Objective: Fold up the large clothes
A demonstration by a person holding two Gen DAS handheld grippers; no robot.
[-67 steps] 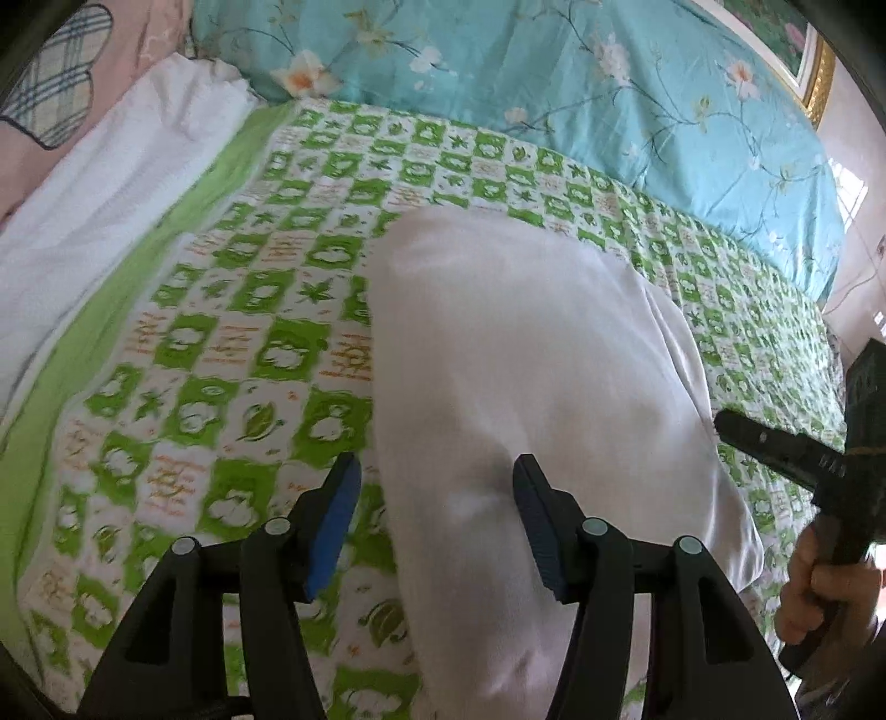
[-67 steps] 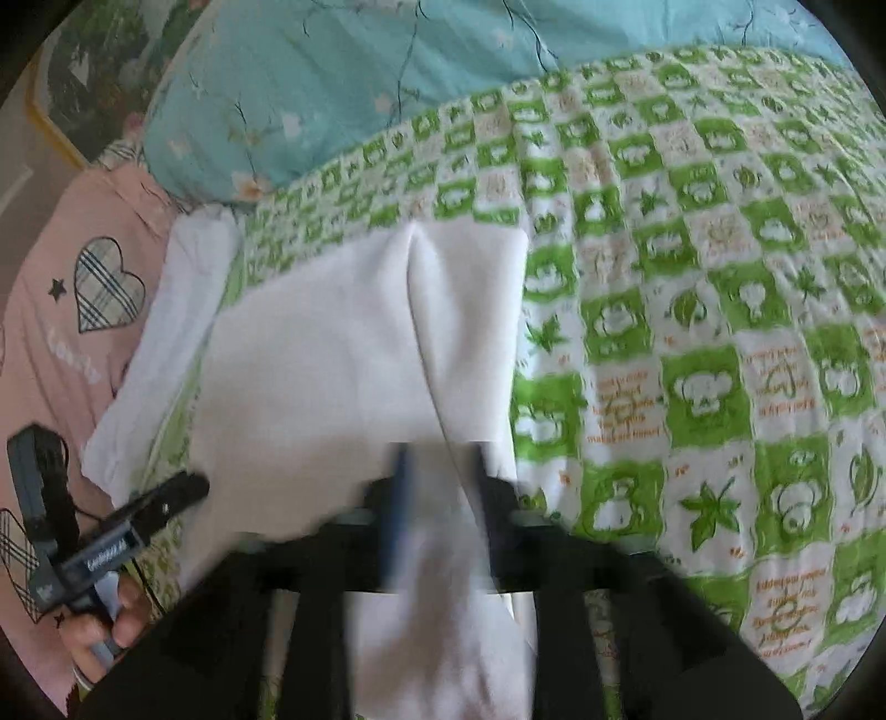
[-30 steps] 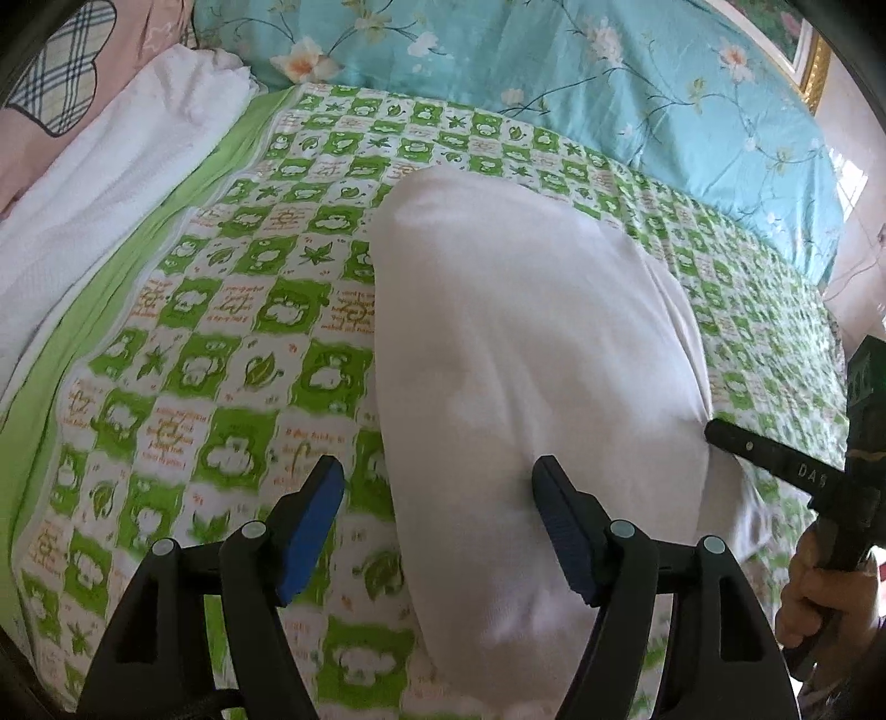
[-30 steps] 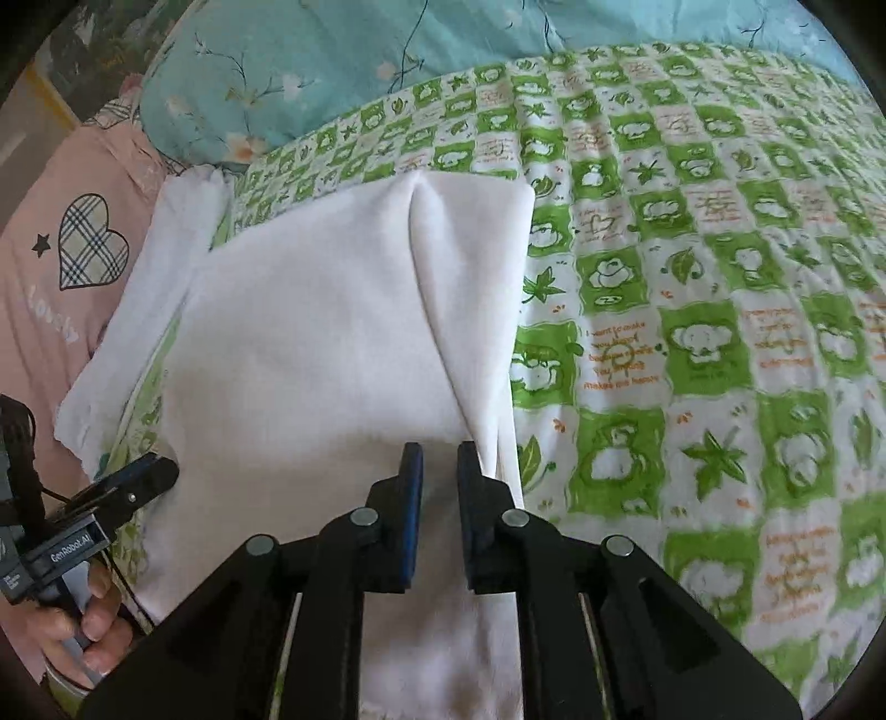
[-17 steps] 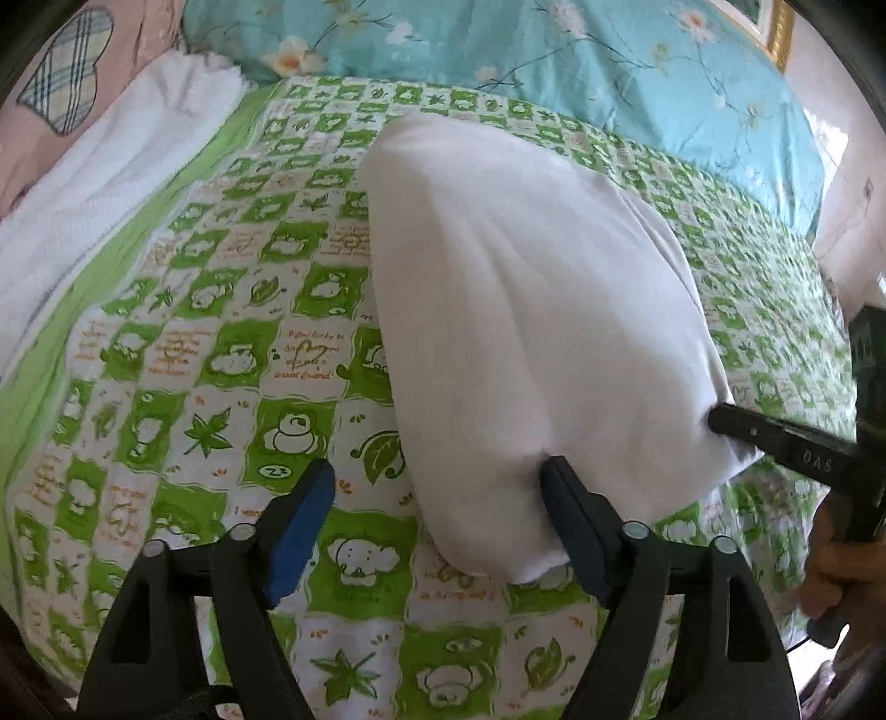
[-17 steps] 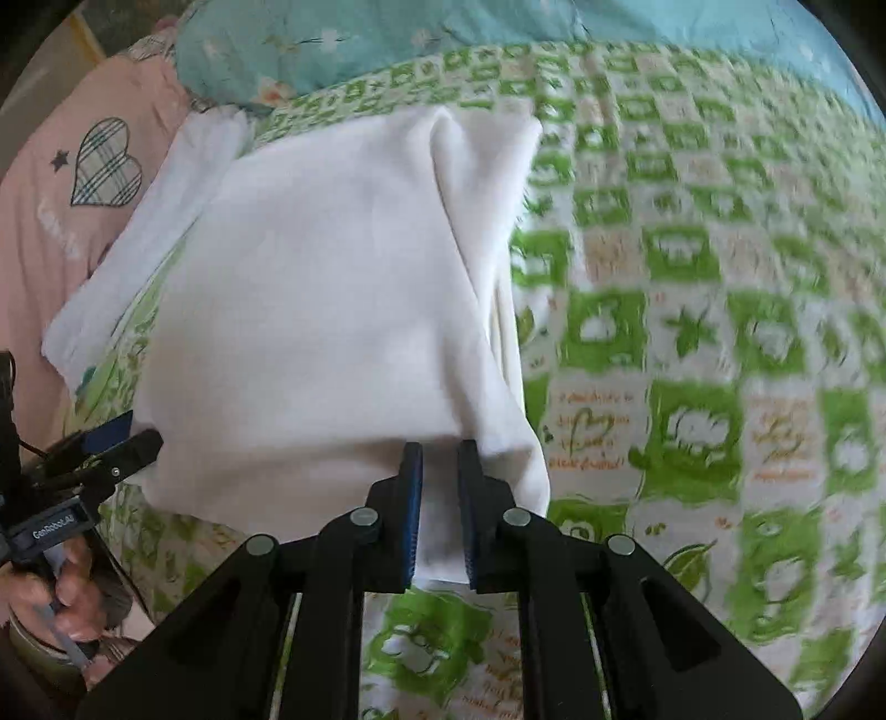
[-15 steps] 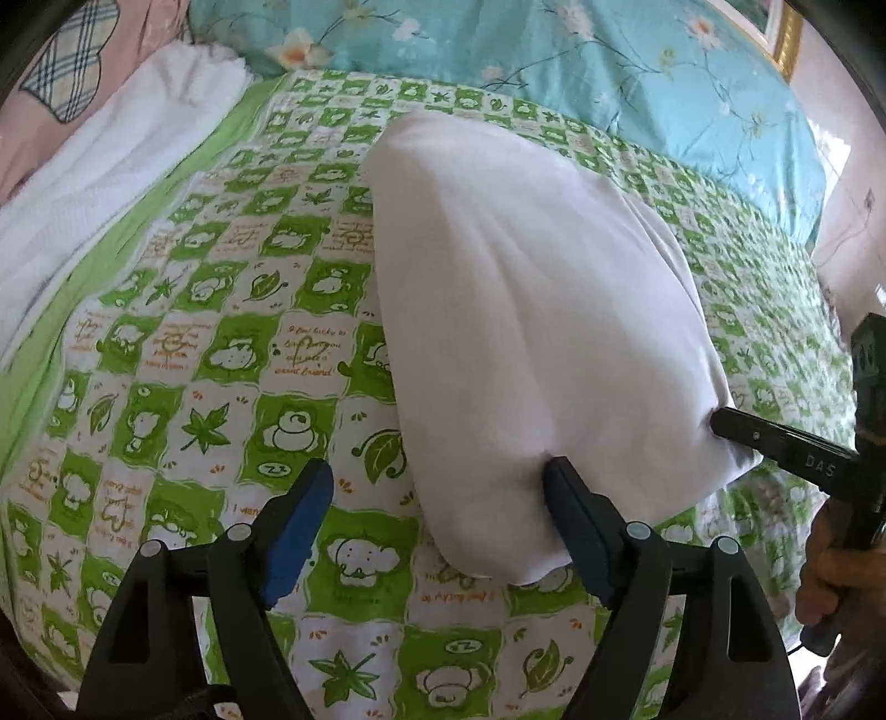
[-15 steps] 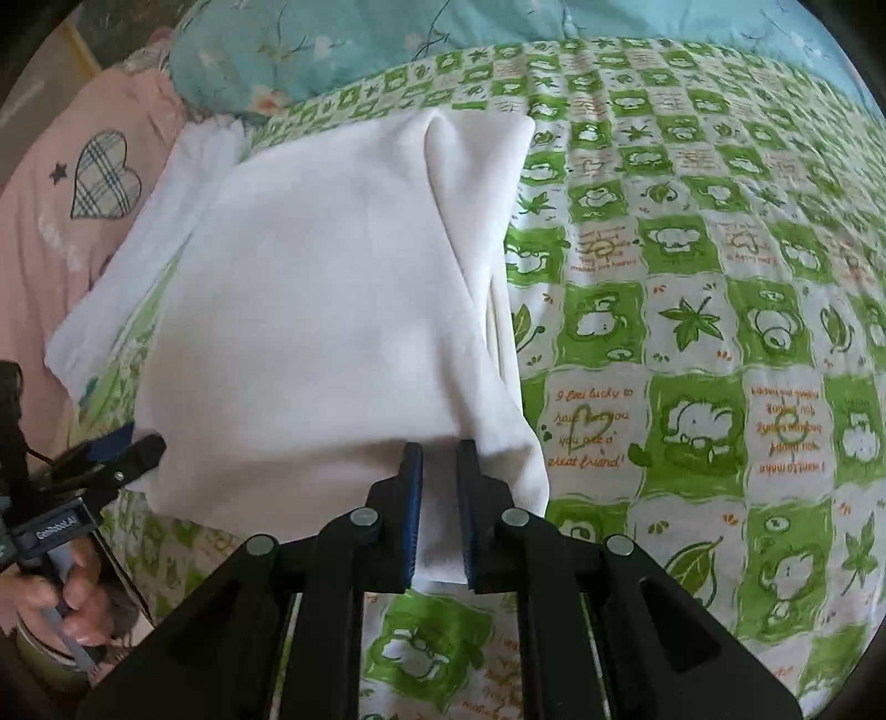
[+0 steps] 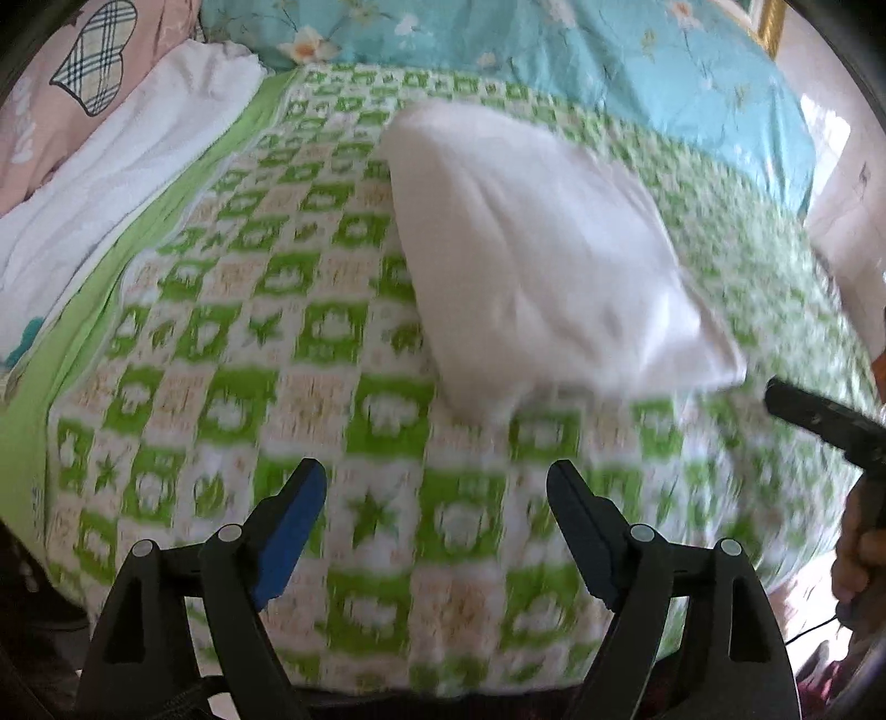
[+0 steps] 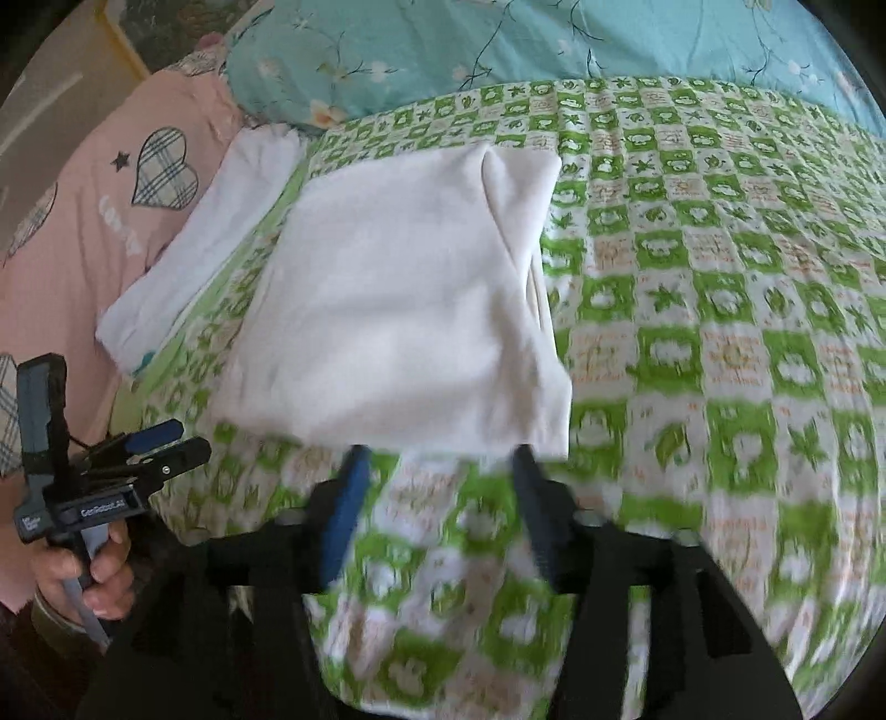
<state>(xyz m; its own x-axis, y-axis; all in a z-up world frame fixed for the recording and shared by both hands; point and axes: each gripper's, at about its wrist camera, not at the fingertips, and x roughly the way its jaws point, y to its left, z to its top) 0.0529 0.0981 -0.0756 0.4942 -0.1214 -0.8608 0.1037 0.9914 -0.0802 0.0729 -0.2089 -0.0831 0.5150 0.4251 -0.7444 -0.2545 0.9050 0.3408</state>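
A white garment (image 9: 531, 249) lies folded into a thick rectangle on the green-and-white checked bedsheet (image 9: 232, 343); it also shows in the right wrist view (image 10: 404, 310). My left gripper (image 9: 437, 487) is open and empty, drawn back from the garment's near edge. My right gripper (image 10: 437, 471) is open and empty just before the garment's near edge. The left gripper also appears at the left of the right wrist view (image 10: 166, 437), and the right gripper's finger at the right of the left wrist view (image 9: 814, 410).
A second white cloth (image 10: 210, 243) lies along the sheet's left edge beside a pink pillow with a plaid heart (image 10: 111, 210). A blue floral pillow (image 10: 498, 44) lies behind. The bed's front edge is just below both grippers.
My right gripper opened and let go of the garment's near edge. Both grippers pulled back toward the bed's front edge. The garment now lies flat on the sheet.
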